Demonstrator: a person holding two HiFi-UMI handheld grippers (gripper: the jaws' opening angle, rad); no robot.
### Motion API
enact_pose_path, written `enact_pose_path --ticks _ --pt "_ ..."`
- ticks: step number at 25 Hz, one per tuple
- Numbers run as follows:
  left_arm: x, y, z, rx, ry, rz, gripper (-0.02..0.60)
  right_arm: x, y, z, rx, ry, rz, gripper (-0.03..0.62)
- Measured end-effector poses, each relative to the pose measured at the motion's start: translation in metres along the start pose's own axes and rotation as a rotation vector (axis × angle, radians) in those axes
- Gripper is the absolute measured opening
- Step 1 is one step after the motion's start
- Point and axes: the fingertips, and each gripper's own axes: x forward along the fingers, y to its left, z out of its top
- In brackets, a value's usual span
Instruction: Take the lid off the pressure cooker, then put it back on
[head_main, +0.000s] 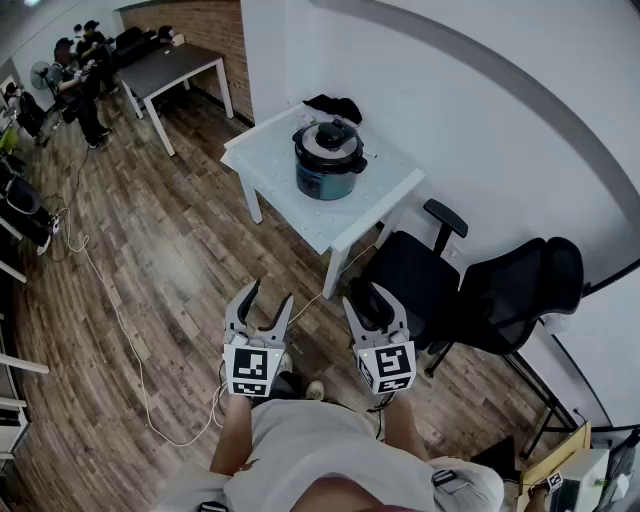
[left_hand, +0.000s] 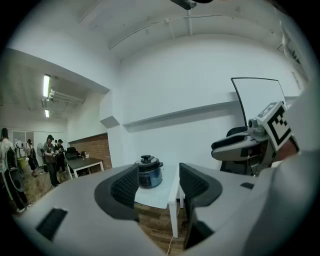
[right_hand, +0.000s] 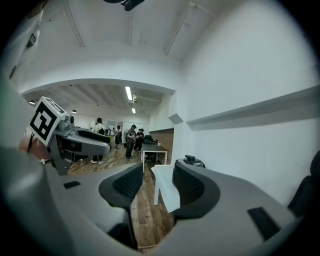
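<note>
A small white table (head_main: 335, 218) stands on the wood floor (head_main: 170, 270). The pressure cooker (head_main: 329, 165) (its lid (head_main: 331, 141) on) sits near the table's centre. A black bundle (head_main: 336, 106) lies at the cooker's 12 o'clock.

1. Location type: open-plan office or test workspace.
2. Furniture: two black swivel office chairs (head_main: 505, 290) stand beside a white surface (head_main: 320, 215); a dark table (head_main: 175, 68) stands farther back.
3. Finish: wood-plank floor (head_main: 150, 250), white walls (head_main: 480, 120), one brick wall (head_main: 205, 25), overhead tube lights (left_hand: 46, 86).
4. Occupancy: people (head_main: 80, 75) stand by the dark table; a cable (head_main: 120, 330) trails across the floor.
</note>
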Motion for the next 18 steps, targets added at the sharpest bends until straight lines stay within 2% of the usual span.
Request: enact_pose_path --ticks 7,18 --pt "0.023 0.012 -0.006 0.000 -0.007 -0.005 0.244 0.026 0.001 -0.007 0.007 0.010 0.014 0.207" --pt "0.090 0.075 -0.013 -0.020 -0.018 -0.039 0.242 0.112 -0.018 -0.004 -0.020 0.044 -0.029 0.207"
